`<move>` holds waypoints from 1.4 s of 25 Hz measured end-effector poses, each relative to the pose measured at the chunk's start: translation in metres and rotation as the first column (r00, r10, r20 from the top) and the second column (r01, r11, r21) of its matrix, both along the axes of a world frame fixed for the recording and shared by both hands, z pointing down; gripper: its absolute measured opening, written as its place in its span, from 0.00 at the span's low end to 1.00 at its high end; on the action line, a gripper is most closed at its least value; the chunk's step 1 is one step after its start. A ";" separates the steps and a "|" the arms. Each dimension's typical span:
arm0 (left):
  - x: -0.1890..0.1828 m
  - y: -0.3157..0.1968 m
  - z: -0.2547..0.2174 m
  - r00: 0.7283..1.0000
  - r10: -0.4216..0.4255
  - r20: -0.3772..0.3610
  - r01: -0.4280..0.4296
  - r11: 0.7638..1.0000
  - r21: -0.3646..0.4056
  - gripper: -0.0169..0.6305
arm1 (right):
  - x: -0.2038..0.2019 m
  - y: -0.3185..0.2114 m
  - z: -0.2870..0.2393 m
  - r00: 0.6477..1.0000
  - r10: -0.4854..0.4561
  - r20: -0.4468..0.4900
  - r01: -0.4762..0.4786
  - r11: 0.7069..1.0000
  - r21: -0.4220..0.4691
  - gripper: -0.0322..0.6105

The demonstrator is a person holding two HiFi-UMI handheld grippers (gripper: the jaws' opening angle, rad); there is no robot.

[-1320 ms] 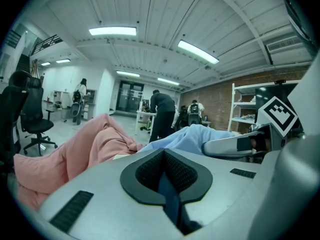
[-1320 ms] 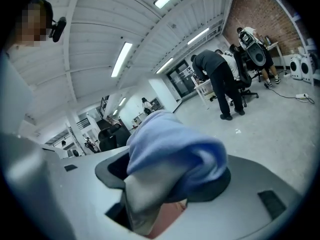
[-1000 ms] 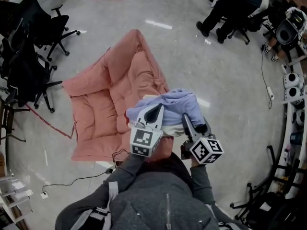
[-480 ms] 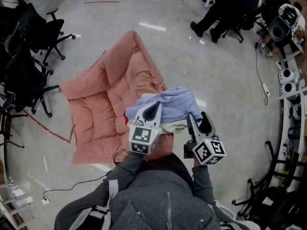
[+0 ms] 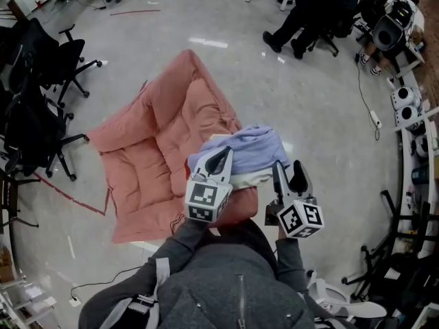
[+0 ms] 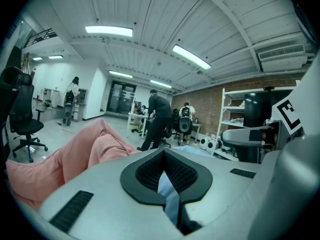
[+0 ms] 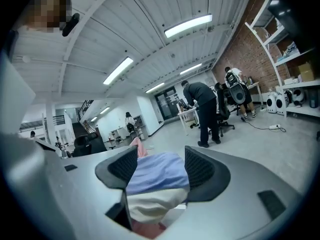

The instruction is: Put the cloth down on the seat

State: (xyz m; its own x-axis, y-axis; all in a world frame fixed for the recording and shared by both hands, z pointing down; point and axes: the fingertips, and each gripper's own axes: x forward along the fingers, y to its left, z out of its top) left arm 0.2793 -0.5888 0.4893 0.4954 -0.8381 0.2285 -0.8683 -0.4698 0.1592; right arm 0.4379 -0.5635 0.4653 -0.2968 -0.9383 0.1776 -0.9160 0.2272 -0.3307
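Both left hand-held gripper [image 5: 220,158] and right hand-held gripper [image 5: 288,174] clamp the cloth [image 5: 248,147].

- Grey polished concrete floor [image 5: 329,122]: lies under everything listed.
- Pink quilted fabric floor seat [image 5: 147,160]: on the floor, left of centre, ahead of the person.
- Lilac-and-cream bundled cloth [image 5: 247,149]: above the seat's near right corner, between the two grippers.
- Left gripper [image 5: 218,162]: at the cloth's left side, with the jaws nearly together on a thin fold.
- Right gripper [image 5: 288,175]: at the cloth's right side, with the jaws spread round a thick wad and touching it on both sides.
- Black wheeled office chairs [image 5: 48,94]: left of the seat and apart from it.
- Dark-clothed person [image 5: 312,9]: far right, behind the seat and well apart.
- White rounded devices [image 5: 403,101]: in a row along the right edge.
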 end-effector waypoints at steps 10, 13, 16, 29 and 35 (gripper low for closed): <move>-0.034 0.017 -0.015 0.998 0.065 0.013 -0.066 0.998 0.018 0.04 | -0.049 0.021 -0.016 1.000 0.015 0.007 -0.015 1.000 0.018 0.45; -0.042 0.026 -0.022 0.994 0.102 0.023 -0.103 0.994 0.036 0.04 | -0.065 0.027 -0.024 1.000 0.019 -0.008 -0.019 0.999 0.033 0.45; -0.053 0.037 -0.027 0.990 0.135 0.028 -0.136 0.990 0.048 0.04 | -0.087 0.037 -0.030 1.000 0.021 -0.012 -0.020 0.999 0.046 0.45; -0.104 0.101 -0.033 0.961 0.265 0.077 -0.270 0.961 0.063 0.04 | -0.185 0.094 -0.027 1.000 0.003 0.011 -0.004 0.998 0.058 0.11; -0.116 0.124 -0.026 0.952 0.300 0.061 -0.304 0.950 0.071 0.04 | -0.213 0.112 -0.014 1.000 0.022 -0.002 -0.022 0.999 0.025 0.07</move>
